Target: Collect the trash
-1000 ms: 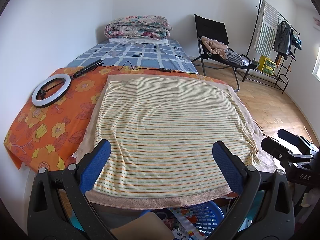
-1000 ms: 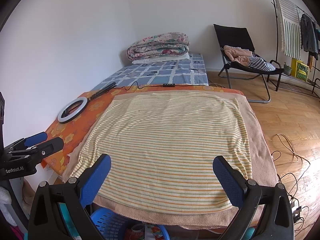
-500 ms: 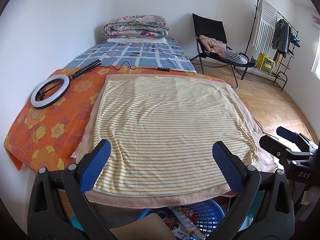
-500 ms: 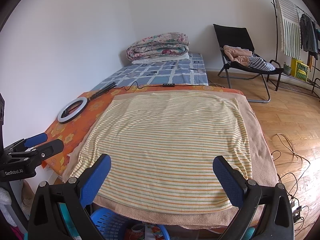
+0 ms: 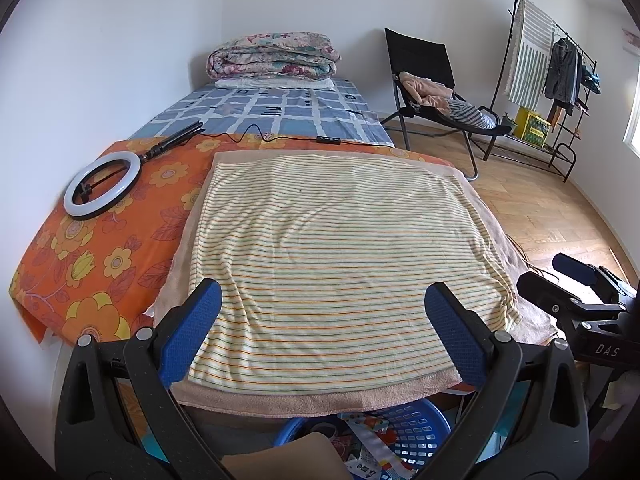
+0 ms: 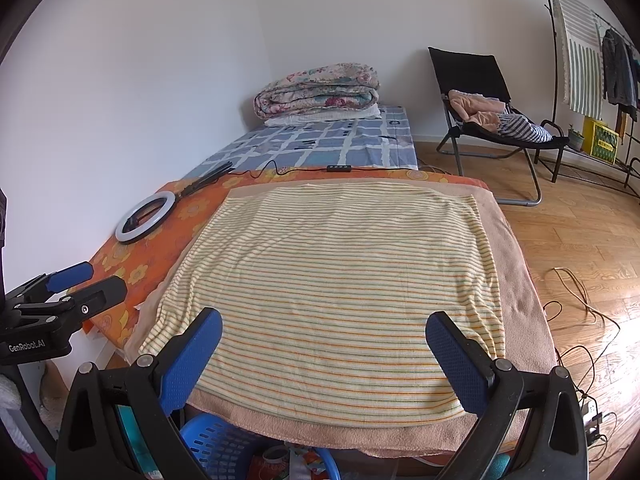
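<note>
I note a blue perforated plastic basket on the floor below the near bed edge, partly hidden by the overhang, colourful wrappers and packaging scraps lying loosely inside it, contents otherwise unclear

Striped towel: flat on a peach towel, covers most of it.
Orange floral sheet: under both, left side bare.
Ring light: lies on the sheet nr the wall, cable w/ inline remote runs right.
Folded quilt: stacked at far end of the blue checked bed.
Black chair: clothes piled on seat.
Clothes rack: far right, striped cloth + jacket hung.
Floor cables: loose on wood floor.
</note>
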`<state>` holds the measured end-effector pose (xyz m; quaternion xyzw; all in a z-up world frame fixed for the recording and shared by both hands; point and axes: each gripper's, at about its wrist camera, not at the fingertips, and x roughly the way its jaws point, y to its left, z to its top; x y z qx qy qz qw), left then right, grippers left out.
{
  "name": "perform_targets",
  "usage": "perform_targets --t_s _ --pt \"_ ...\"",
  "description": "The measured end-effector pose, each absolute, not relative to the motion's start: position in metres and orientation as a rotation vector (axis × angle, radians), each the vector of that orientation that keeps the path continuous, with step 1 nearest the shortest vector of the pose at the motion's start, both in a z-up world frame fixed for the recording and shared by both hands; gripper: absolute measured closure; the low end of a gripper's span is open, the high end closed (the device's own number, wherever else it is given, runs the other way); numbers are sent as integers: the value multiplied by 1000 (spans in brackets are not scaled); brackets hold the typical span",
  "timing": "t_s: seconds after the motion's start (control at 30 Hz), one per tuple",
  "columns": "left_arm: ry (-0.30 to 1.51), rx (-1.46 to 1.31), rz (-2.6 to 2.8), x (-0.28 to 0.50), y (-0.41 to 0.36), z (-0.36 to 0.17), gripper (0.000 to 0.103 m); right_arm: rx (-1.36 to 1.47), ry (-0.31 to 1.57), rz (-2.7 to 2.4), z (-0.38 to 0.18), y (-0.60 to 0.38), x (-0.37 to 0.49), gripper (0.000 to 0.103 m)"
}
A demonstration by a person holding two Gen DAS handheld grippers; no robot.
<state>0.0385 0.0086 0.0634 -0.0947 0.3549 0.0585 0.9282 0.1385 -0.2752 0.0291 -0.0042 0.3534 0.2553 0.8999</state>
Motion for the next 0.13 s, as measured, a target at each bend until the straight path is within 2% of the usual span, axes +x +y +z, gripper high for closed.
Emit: perform_targets --t_s 0.13 --pt "737 -196 126 38 12 64 0 -6 734 529 28 -276 139 0"
